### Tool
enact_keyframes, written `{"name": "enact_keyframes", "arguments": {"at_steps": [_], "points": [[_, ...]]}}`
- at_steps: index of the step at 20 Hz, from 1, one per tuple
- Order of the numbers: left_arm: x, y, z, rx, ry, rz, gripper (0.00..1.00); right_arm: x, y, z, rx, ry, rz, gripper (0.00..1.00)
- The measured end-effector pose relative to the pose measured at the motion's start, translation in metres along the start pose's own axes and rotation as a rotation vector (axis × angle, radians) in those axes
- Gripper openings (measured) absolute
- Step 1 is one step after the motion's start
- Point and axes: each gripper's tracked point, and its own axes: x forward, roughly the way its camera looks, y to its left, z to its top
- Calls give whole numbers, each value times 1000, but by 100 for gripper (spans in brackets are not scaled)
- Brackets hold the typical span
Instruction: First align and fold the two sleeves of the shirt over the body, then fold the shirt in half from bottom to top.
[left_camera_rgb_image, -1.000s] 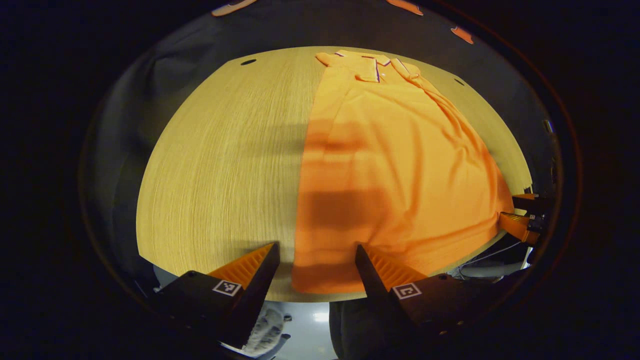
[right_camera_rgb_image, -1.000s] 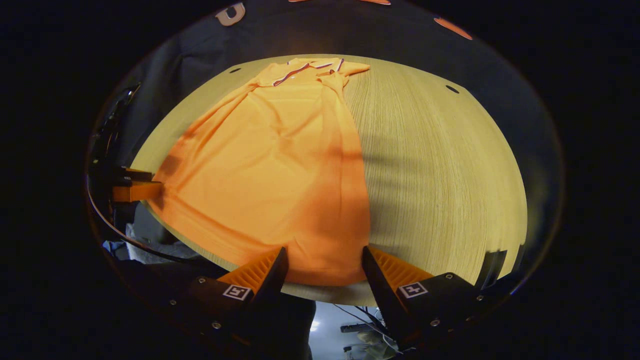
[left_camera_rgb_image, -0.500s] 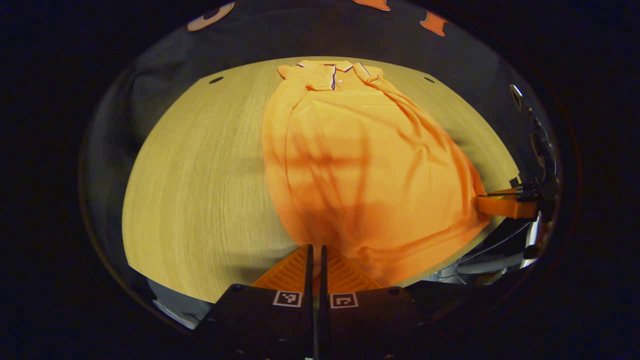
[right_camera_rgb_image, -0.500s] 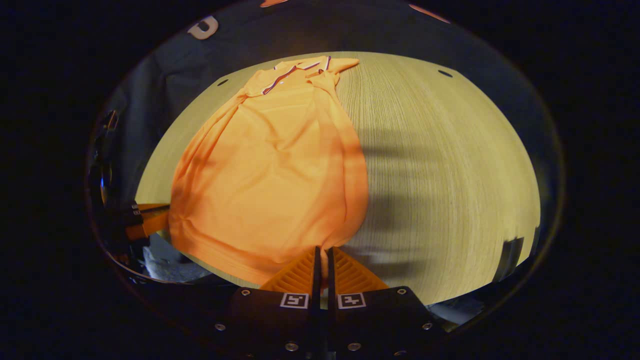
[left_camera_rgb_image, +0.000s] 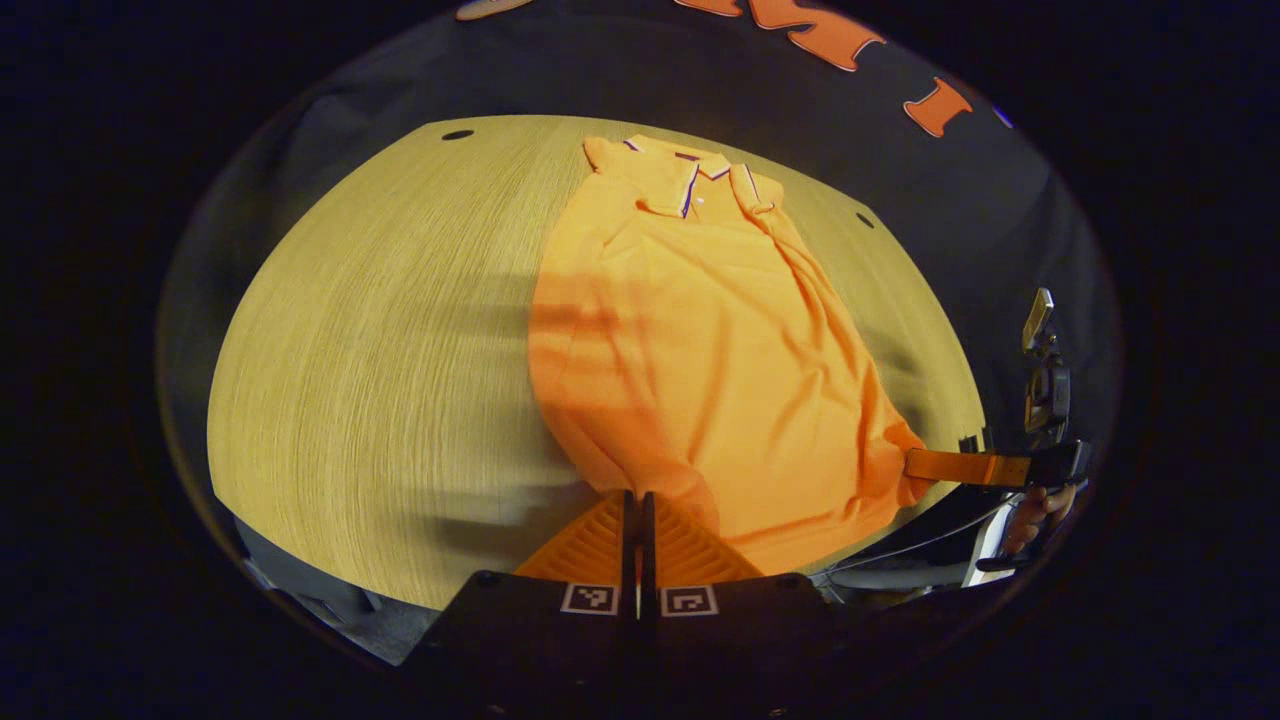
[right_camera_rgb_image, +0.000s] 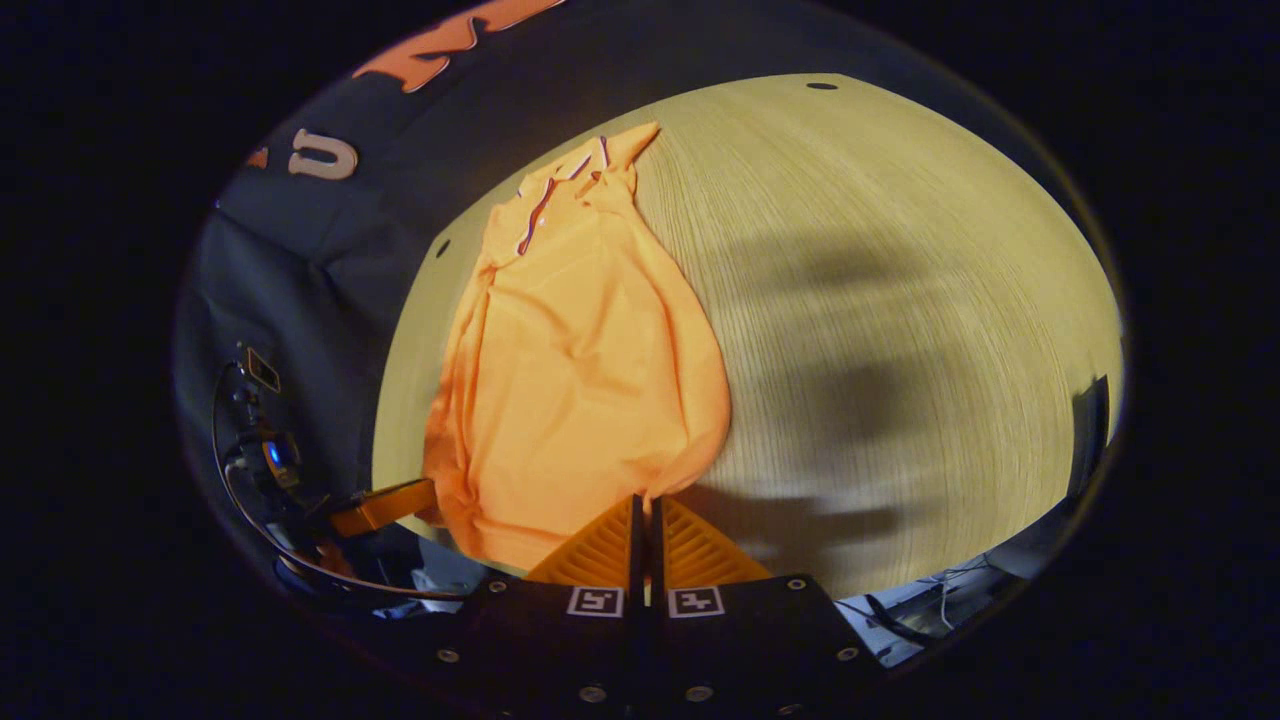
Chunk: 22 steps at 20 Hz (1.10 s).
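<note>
An orange polo shirt (left_camera_rgb_image: 700, 340) (right_camera_rgb_image: 580, 370) lies on the wooden table (left_camera_rgb_image: 380, 340) (right_camera_rgb_image: 900, 300), collar at the far end, sleeves folded in over the body. My left gripper (left_camera_rgb_image: 637, 497) is shut on the hem's left corner, lifted off the table. My right gripper (right_camera_rgb_image: 645, 500) is shut on the hem's right corner. The right gripper (left_camera_rgb_image: 915, 465) also shows in the left gripper view, pinching the far hem corner, a hand behind it. In the right gripper view the left gripper (right_camera_rgb_image: 425, 495) holds the other corner. The hem hangs between them.
Small dark holes (left_camera_rgb_image: 457, 134) (right_camera_rgb_image: 821, 86) mark the tabletop near its far corners. Black cloth walls the booth behind the table. Cables and equipment (right_camera_rgb_image: 255, 460) sit off the near edge. Bare wood stretches on both sides of the shirt.
Both grippers went from open around the hem corners to shut on them, then lifted the hem and carried it toward the collar; the shirt bunched and narrowed.
</note>
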Motion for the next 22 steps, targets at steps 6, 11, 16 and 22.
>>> {"name": "enact_keyframes", "arguments": {"at_steps": [6,11,16,22], "points": [[3,-1,10,-17,14,-40,1,-8,7,21,1,-37,29,2],[-7,-3,25,-85,4,-104,1,-18,18,26,43,-46,82,2],[-23,-21,83,-75,-102,-157,1,-28,29,61,49,-121,114,2],[-25,-38,153,-66,-183,-196,1,-36,51,116,20,-192,133,2]]}}
